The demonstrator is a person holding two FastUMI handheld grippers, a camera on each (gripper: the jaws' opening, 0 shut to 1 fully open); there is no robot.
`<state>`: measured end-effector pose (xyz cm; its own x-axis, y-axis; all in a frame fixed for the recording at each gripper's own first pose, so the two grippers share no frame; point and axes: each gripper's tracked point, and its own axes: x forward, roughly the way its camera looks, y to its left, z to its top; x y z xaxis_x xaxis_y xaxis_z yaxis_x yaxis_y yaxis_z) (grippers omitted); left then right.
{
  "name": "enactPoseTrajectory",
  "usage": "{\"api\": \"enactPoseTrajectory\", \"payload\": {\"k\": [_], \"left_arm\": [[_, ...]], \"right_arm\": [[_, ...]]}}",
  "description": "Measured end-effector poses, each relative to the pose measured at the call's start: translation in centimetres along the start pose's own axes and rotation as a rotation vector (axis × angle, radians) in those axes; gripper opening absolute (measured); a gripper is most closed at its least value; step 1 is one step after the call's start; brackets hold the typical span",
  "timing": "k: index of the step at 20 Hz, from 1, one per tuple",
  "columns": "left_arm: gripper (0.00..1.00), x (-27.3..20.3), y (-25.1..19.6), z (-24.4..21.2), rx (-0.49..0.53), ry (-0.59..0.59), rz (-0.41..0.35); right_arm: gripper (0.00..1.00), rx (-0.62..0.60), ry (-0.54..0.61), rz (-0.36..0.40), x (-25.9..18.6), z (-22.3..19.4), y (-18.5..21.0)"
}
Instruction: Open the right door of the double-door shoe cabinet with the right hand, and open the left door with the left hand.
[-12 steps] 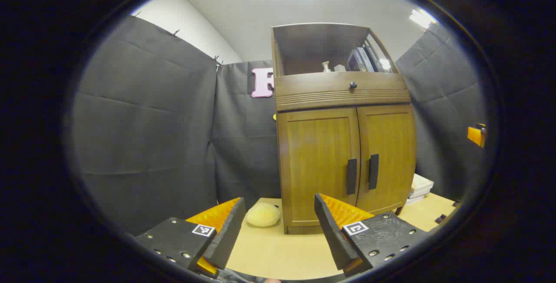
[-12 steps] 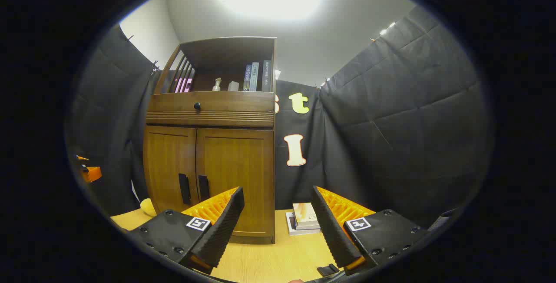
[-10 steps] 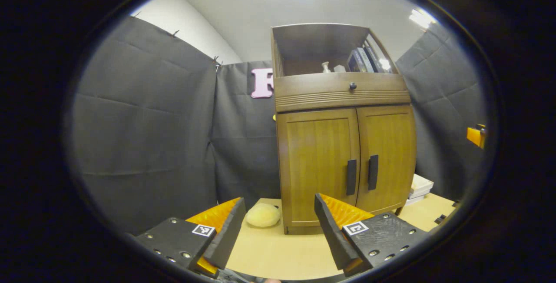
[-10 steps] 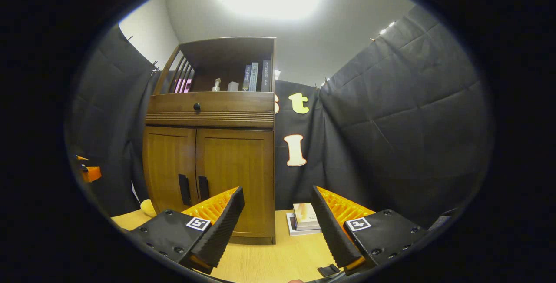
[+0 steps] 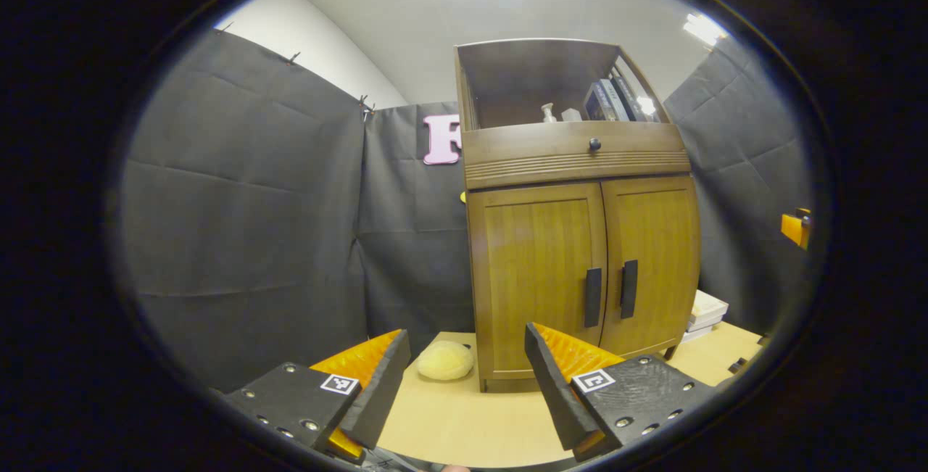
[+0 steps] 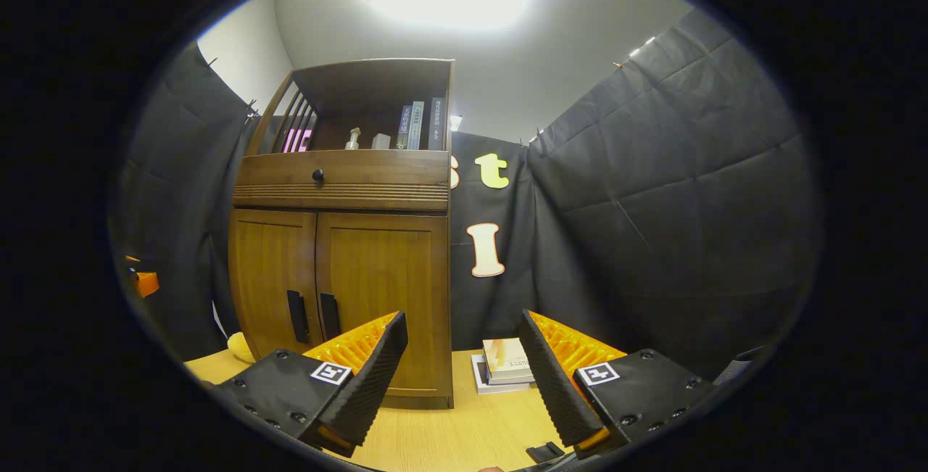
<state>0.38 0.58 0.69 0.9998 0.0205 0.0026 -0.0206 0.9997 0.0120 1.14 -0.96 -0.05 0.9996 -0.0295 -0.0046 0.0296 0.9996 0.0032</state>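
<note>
A wooden shoe cabinet (image 5: 580, 269) (image 6: 348, 269) stands on a light table with both doors closed. Its left door (image 5: 540, 276) (image 6: 268, 276) and right door (image 5: 652, 262) (image 6: 380, 291) each carry a dark vertical handle at the centre seam, the left handle (image 5: 593, 297) (image 6: 296, 316) beside the right handle (image 5: 628, 288) (image 6: 330, 315). My left gripper (image 5: 464, 378) is open and empty, short of the cabinet's left front. My right gripper (image 6: 462, 370) is open and empty, off the cabinet's right corner. The other gripper shows as a small orange part (image 5: 795, 227) (image 6: 143, 282) at the view's edge.
A drawer with a round knob (image 5: 594, 143) sits above the doors, and the top shelf holds books (image 6: 417, 124) and a small bottle. A yellow soft object (image 5: 444, 359) lies left of the cabinet. Stacked books (image 6: 504, 363) lie to its right on the table (image 5: 464, 421).
Both views have drifted slightly: the cabinet has shifted a little right in the left gripper view and a little left in the right gripper view. Doors stay closed.
</note>
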Motion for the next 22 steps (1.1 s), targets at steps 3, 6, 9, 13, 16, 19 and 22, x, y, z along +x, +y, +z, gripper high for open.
{"api": "enactPoseTrajectory", "payload": {"k": [3, 6, 9, 13, 16, 19, 22], "left_arm": [[0.93, 0.1, 0.0, 0.1, 0.012, -0.005, -0.002], [0.91, 0.1, -0.3, 0.2, 0.009, -0.008, -0.008], [0.93, -0.1, -0.2, 0.3, 0.007, -0.014, -0.009], [0.93, -0.6, 0.0, 0.4, 0.009, -0.018, -0.006], [0.93, -1.1, 0.5, -0.1, 0.013, -0.015, 0.005], [0.93, -1.8, 1.1, -0.6, 0.026, -0.011, 0.015], [0.93, -2.6, 2.2, -0.3, 0.039, -0.017, 0.034]], "right_arm": [[0.96, 0.0, -0.009, 0.004, 0.0, 0.3, -0.1], [0.97, -0.005, -0.014, 0.006, 0.0, 0.5, 0.0], [0.97, -0.002, -0.007, 0.01, 0.0, 0.2, 0.1], [0.97, -0.002, 0.007, 0.029, 0.5, -0.1, 0.9], [0.97, 0.009, 0.017, 0.065, 1.9, -0.6, 2.9], [0.98, 0.027, 0.024, 0.105, 4.0, -1.1, 5.4], [0.98, 0.051, 0.031, 0.153, 6.4, -1.4, 8.4]]}}
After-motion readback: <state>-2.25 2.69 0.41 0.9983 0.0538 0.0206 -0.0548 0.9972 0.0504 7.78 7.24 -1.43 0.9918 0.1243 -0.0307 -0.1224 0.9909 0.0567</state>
